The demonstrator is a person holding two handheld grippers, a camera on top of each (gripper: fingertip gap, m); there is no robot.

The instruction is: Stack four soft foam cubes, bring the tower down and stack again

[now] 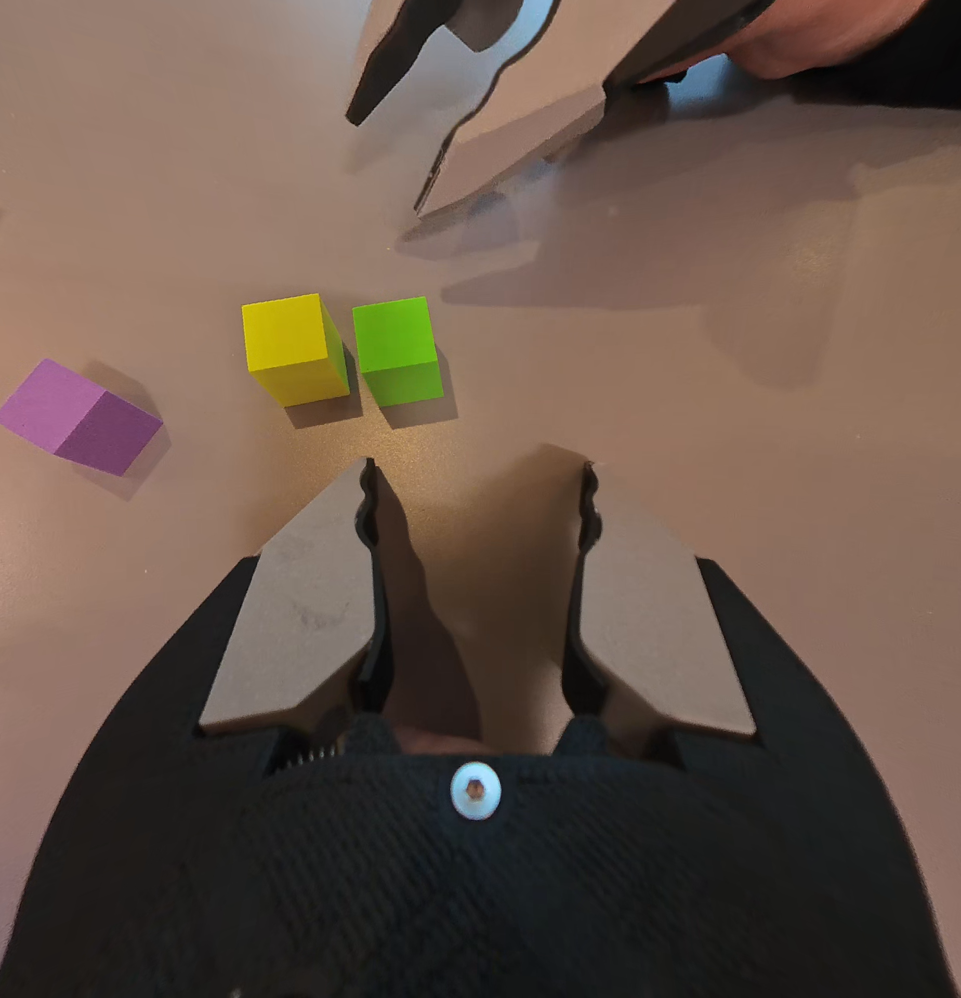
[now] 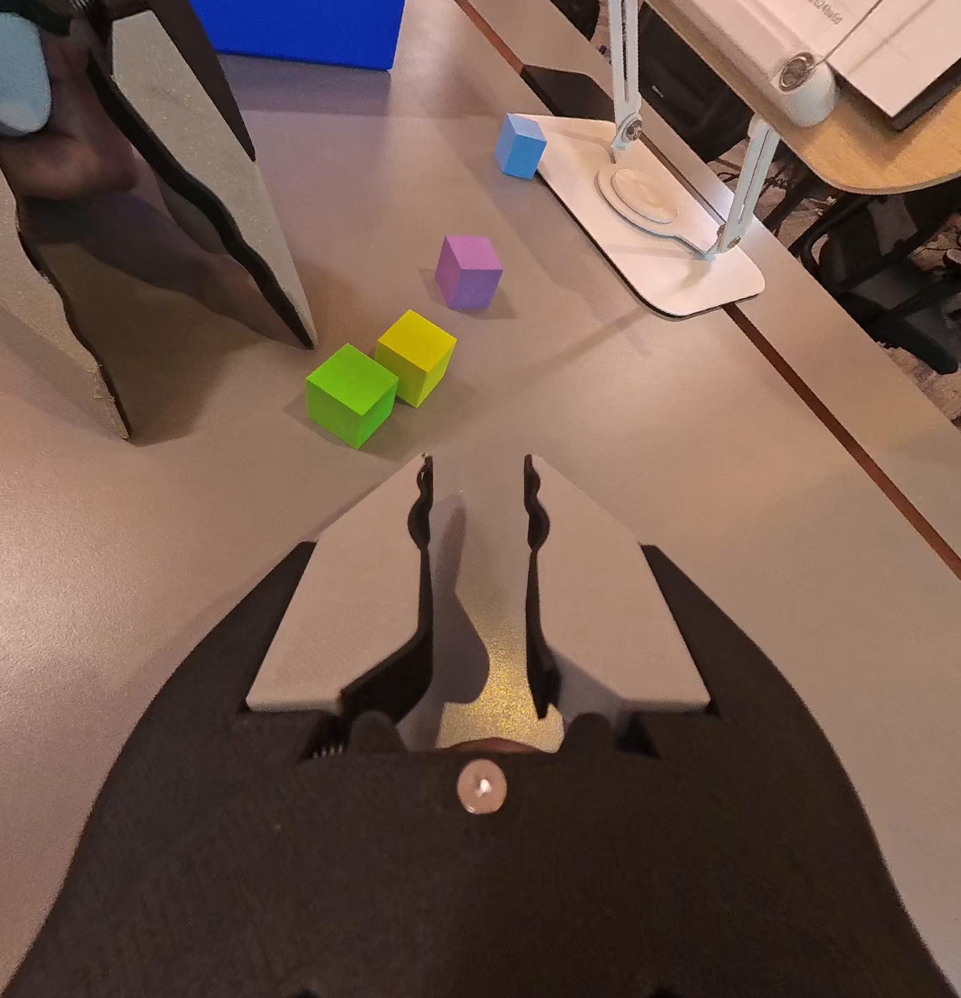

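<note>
- Four matte foam cubes lie unstacked: the green cube (image 2: 351, 395) and yellow cube (image 2: 416, 356) sit side by side, nearly touching; the purple cube (image 2: 469, 272) is apart; the blue cube (image 2: 519, 146) rests against a white lamp base (image 2: 683, 259).
- My left claw (image 1: 478, 464) is spread wide, holding nothing.
- My right claw (image 2: 475, 459) is partly spread, also empty.
- The table (image 2: 602, 432) is smooth, grey-brown and finely speckled.

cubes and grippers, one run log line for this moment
stack: none | green beside yellow | purple, blue apart | left gripper open, empty | right gripper open, empty
</note>
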